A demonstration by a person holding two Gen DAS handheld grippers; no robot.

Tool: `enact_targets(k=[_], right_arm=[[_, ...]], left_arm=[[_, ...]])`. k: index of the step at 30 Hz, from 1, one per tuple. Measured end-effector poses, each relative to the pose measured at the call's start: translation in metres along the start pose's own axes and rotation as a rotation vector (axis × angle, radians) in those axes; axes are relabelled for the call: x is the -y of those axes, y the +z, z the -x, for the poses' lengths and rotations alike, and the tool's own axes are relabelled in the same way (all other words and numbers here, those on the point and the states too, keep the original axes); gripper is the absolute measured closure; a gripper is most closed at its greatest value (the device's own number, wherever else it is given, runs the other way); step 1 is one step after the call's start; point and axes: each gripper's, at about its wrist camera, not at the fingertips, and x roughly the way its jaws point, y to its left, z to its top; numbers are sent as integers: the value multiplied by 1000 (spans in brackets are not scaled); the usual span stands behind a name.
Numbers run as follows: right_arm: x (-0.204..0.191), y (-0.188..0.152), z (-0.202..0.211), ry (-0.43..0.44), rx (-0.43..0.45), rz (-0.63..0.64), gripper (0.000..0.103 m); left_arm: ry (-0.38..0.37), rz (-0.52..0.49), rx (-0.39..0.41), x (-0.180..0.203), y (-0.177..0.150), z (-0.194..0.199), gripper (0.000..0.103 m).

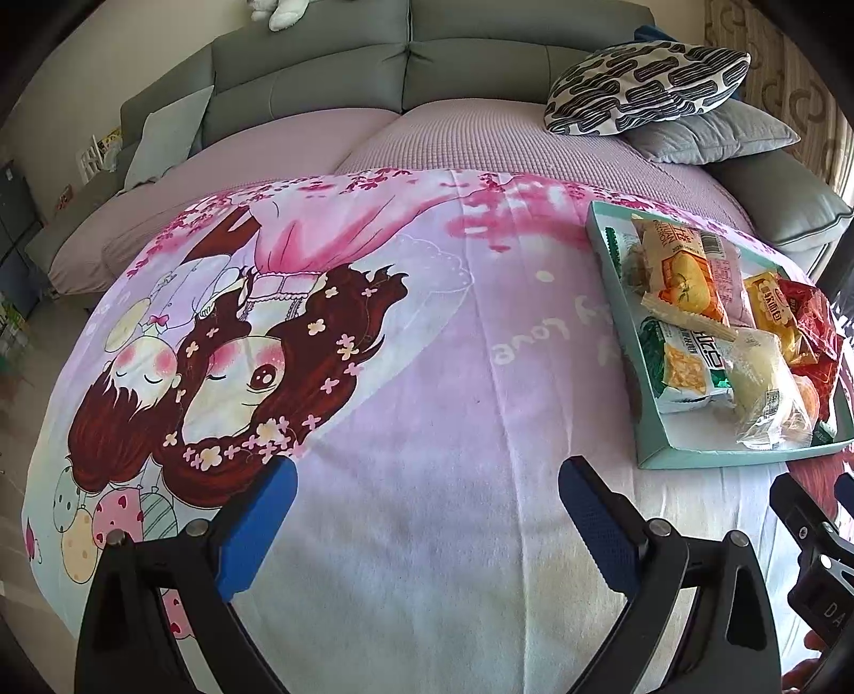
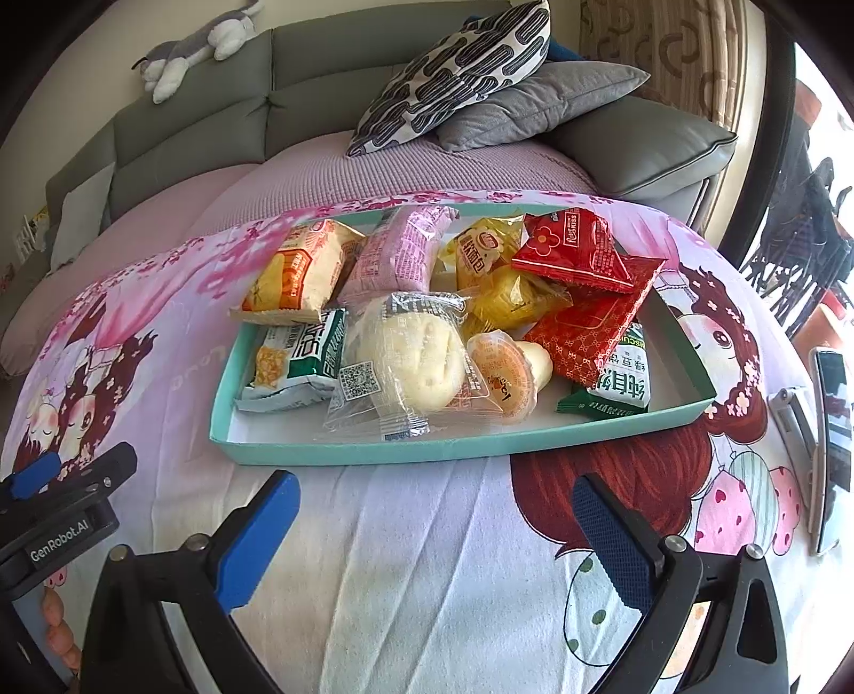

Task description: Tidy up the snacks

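Observation:
A teal tray (image 2: 373, 451) sits on a pink cartoon cloth and holds several wrapped snacks: a clear-wrapped white bun (image 2: 411, 363), a green-and-white packet (image 2: 291, 363), an orange bread packet (image 2: 301, 272), a pink packet (image 2: 397, 253), red packets (image 2: 579, 248) and a jelly cup (image 2: 504, 373). My right gripper (image 2: 435, 526) is open and empty just in front of the tray. My left gripper (image 1: 427, 512) is open and empty over bare cloth, left of the tray (image 1: 742, 456). Each gripper shows at the edge of the other's view.
A phone (image 2: 832, 443) on a stand is at the right edge of the cloth. A grey sofa (image 1: 405, 69) with patterned and grey cushions (image 1: 646, 85) lies behind. A plush toy (image 2: 197, 45) rests on the sofa back.

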Motion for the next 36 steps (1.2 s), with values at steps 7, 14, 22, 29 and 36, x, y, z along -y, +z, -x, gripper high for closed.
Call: enact_targets(k=[7, 14, 22, 29, 36], right_arm=[[1, 0, -1, 0, -4, 1, 0], [1, 0, -2, -3, -11, -4, 0], [1, -1, -3, -4, -18, -5, 0], [1, 0, -4, -4, -18, -6, 0], [1, 0, -9, -3, -28, -7, 0]], left_arm=[[4, -9, -11, 4, -1, -7, 4], [5, -15, -18, 5, -2, -11, 4], [6, -18, -24, 5, -2, -14, 4], [4, -23, -23, 6, -3, -15, 4], [13, -29, -24, 6, -2, -18, 4]])
